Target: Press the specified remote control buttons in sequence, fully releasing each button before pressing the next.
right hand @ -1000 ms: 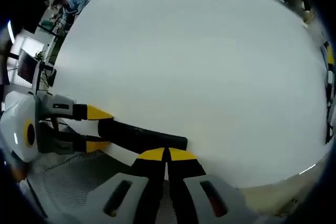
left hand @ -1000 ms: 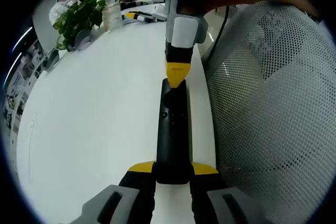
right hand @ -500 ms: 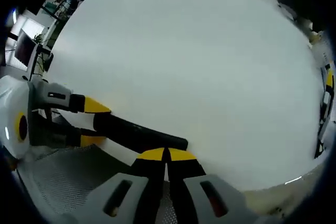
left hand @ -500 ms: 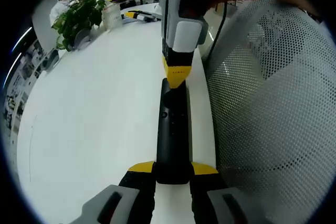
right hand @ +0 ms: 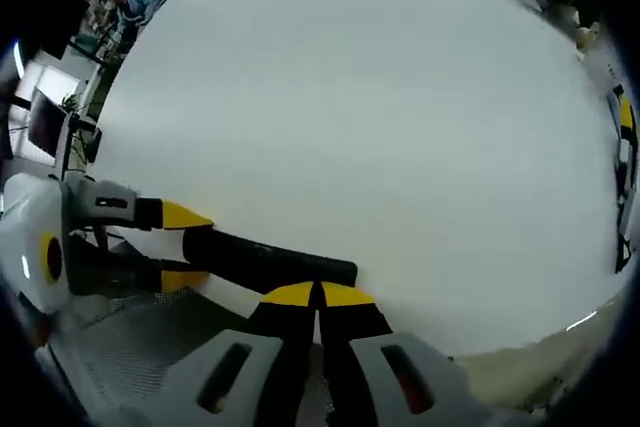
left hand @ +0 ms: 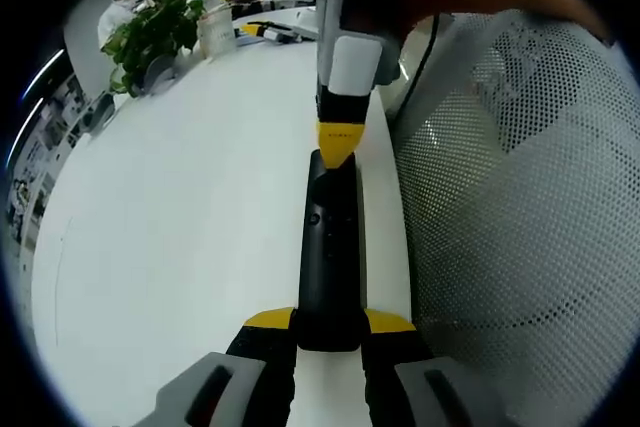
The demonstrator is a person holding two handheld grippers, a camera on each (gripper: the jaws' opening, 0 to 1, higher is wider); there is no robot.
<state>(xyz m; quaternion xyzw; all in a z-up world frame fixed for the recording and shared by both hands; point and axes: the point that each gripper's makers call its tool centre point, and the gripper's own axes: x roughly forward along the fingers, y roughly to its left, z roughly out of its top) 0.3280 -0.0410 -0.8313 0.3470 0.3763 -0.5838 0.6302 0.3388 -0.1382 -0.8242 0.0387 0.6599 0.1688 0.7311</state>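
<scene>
- A long, slim black plastic remote control (left hand: 330, 247) lies along the right edge of a white tabletop (left hand: 190, 237), running up the middle of the left gripper view from bottom centre toward the upper middle.
- The left gripper (left hand: 330, 325) clamps the near end of the remote between its yellow-tipped jaws, one tip against each long side; in the right gripper view it appears at the lower left (right hand: 170, 247).
- The right gripper (right hand: 318, 297) has its two yellow tips pressed together with no gap, and they rest on the far end of the remote (right hand: 270, 259). In the left gripper view this gripper (left hand: 340, 142) comes down from the top centre, its tip touching the upper face of the remote.
- Whether a button is pushed in at this moment cannot be told; one small round button (left hand: 313, 218) shows on the remote's face, below the contact point.
- The remote looks light and rigid, with a smooth shell likely to slide on the slick tabletop, so a side clamp at the bare end, away from the buttons, seems the sound hold while the other tip presses straight down.
- A white perforated mesh surface (left hand: 520, 217) takes up the right of the left gripper view, just beside the table edge.
- A green leafy potted plant (left hand: 150, 32) stands at the upper left, well apart from the remote.
</scene>
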